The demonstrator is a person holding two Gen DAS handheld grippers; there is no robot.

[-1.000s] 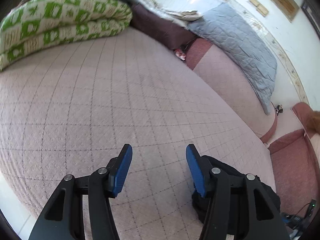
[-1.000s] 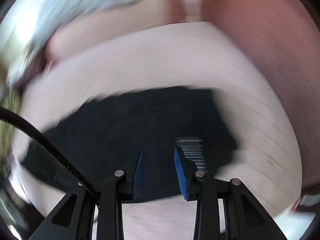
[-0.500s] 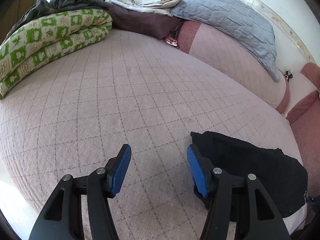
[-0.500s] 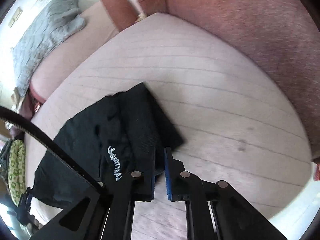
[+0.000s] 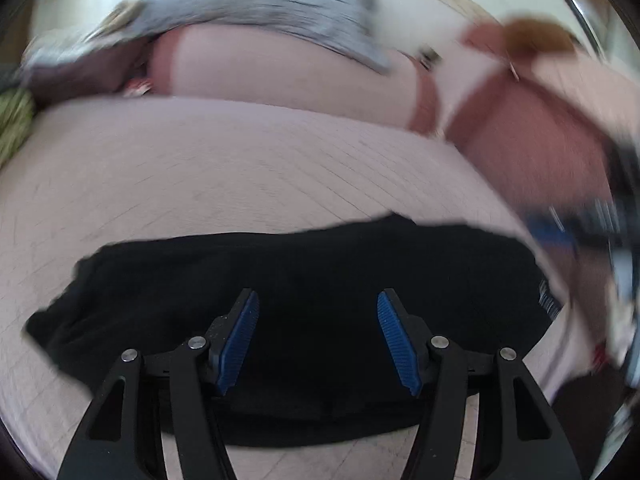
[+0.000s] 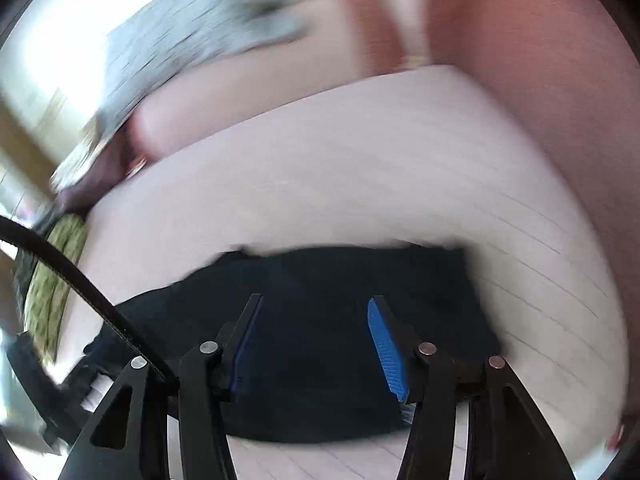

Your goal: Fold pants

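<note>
The black pants [image 5: 304, 280] lie folded in a wide dark band on the pale quilted bed [image 5: 200, 168]. My left gripper [image 5: 318, 312] hovers over their middle, jaws opening, blue pads apart with nothing pressed between them. In the right wrist view the same pants [image 6: 340, 280] spread under my right gripper [image 6: 314, 320], whose jaws are opening too; only cloth below shows between the pads. Both views are motion-blurred. Part of the right gripper [image 5: 580, 224] shows blurred at the pants' right end in the left wrist view.
A grey quilted pillow [image 5: 260, 8] and pink-and-rust cushions [image 5: 520, 128] lie along the far side of the bed. A green patterned blanket [image 6: 56, 280] sits at the left. A black cable [image 6: 72, 272] crosses the right wrist view.
The left gripper swung from bare bed to right over the pants. The right gripper, shut half a second ago beside the pants' edge, now stands open above them.
</note>
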